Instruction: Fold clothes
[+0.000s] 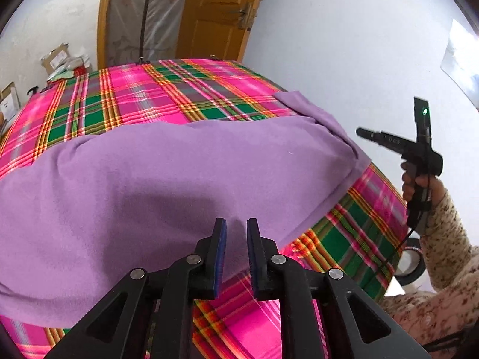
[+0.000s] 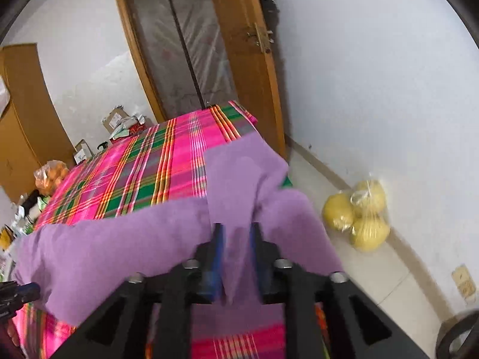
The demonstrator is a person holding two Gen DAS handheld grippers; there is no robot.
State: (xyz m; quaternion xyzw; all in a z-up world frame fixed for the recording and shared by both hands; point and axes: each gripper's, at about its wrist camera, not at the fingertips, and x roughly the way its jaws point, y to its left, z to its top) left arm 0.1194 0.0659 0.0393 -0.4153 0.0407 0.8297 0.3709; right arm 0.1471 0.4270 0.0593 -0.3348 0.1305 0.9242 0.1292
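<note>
Purple garment (image 2: 119, 257) between parted right tongs (image 2: 236, 233)

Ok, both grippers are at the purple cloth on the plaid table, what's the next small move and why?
Probably draw the right gripper back off the purple cloth. Its jaws stand apart with a hanging flap loose between them, while the left gripper is also open above the cloth, so nothing looks gripped.

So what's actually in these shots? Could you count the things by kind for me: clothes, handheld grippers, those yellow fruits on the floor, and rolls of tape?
Purple garment on the plaid tablecloth: 1
Handheld grippers: 2, the left gripper and the right gripper
Yellow fruits bagged on the floor: 3
Roll of tape: 1
Total: 7
</note>
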